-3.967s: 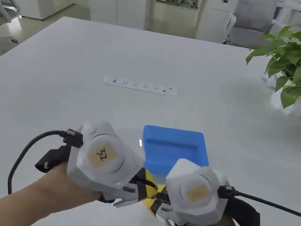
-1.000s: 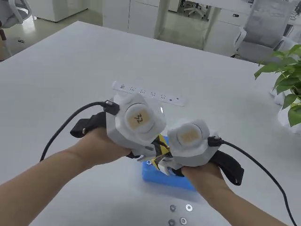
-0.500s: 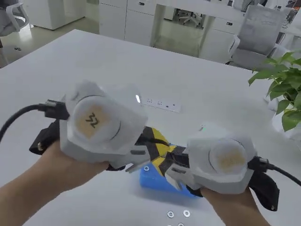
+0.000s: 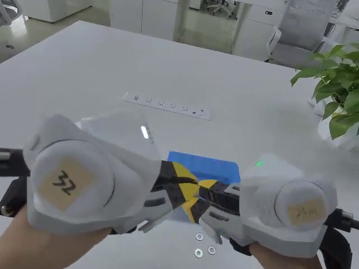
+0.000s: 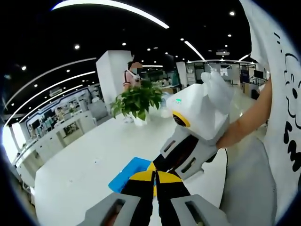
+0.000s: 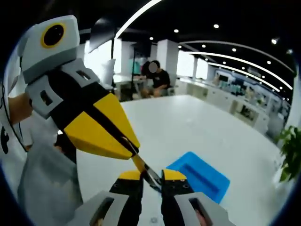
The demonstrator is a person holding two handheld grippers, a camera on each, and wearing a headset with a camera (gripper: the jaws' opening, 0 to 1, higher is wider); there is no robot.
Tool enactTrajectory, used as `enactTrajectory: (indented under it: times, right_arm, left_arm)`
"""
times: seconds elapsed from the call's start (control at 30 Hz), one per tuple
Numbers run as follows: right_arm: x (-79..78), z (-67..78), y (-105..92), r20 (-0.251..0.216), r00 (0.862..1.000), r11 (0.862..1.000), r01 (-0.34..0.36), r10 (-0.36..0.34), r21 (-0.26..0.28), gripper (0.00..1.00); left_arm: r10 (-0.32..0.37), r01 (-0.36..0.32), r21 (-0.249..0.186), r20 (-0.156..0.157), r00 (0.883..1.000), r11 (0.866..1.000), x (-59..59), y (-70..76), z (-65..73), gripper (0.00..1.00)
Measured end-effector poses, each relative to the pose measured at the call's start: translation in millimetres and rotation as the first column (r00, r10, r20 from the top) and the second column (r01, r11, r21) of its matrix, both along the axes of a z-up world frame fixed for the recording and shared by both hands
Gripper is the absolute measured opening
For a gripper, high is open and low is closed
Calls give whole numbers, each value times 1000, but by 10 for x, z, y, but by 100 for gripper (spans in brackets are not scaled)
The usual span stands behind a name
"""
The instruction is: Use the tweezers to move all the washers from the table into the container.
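Jaws of the left gripper (image 5: 155,176) stand pressed close. In the right gripper view we see them, yellow and black, clamped on the tweezers (image 6: 142,167), which stick out of their tips toward the right gripper (image 6: 151,177). That gripper's jaws are narrow, with the free end of the tweezers lying between them; we cannot tell whether they pinch it.

In the head view the two grippers meet tip to tip in front of the blue container (image 4: 205,166), which sits on the white bench (image 4: 84,67). Their bodies hide its near part. Three washers (image 4: 199,237) lie close together on the bench, just on the near side of the container.

Farther off, a white power strip (image 4: 166,105) lies across the bench, well apart from the container. A green plant (image 4: 336,84) stands at the far right. Office chairs (image 4: 305,28) stand beyond the bench, and in the right gripper view a person (image 6: 154,77) sits at a distant desk.

On the back of the left gripper we see a round tan sticker (image 4: 70,182) with a black zigzag mark. A paler label (image 4: 305,212) on the right gripper bears faint writing that we cannot read.
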State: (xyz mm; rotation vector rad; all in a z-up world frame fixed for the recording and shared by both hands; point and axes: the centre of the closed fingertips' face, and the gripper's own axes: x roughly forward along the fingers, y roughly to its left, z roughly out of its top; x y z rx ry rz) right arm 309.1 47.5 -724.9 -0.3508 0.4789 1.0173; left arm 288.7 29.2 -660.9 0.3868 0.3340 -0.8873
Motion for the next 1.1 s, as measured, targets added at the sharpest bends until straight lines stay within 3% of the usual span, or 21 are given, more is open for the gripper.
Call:
enactTrajectory:
  times: [0.03,0.23,0.3,0.53,0.7,1.1]
  right_arm:
    - [-12,-57,-21,-11,1000,1000,5,-5,-17,11]
    - [12,-260,-92,-70,997,1000,21,-23,-23,11]
    - [19,-316,-108,-101,994,999,27,-28,-19,12]
    - [-47,-464,-195,-148,988,999,42,-44,-19,11]
    - [-125,-596,-262,-216,975,998,58,-58,-7,12]
    - [-123,-815,-311,-265,961,997,81,-80,-6,12]
  left_arm:
    - [0,0,2,-15,1000,1000,0,-12,-51,0]
    - [-29,31,43,-35,999,999,25,-86,-254,0]
    - [-18,20,31,-74,997,999,56,-94,-307,0]
    - [-26,28,7,-129,991,1000,34,-173,-440,0]
    - [-37,37,-4,-169,985,999,-16,-243,-561,0]
    - [-24,25,1,-204,979,1000,-3,-293,-779,0]
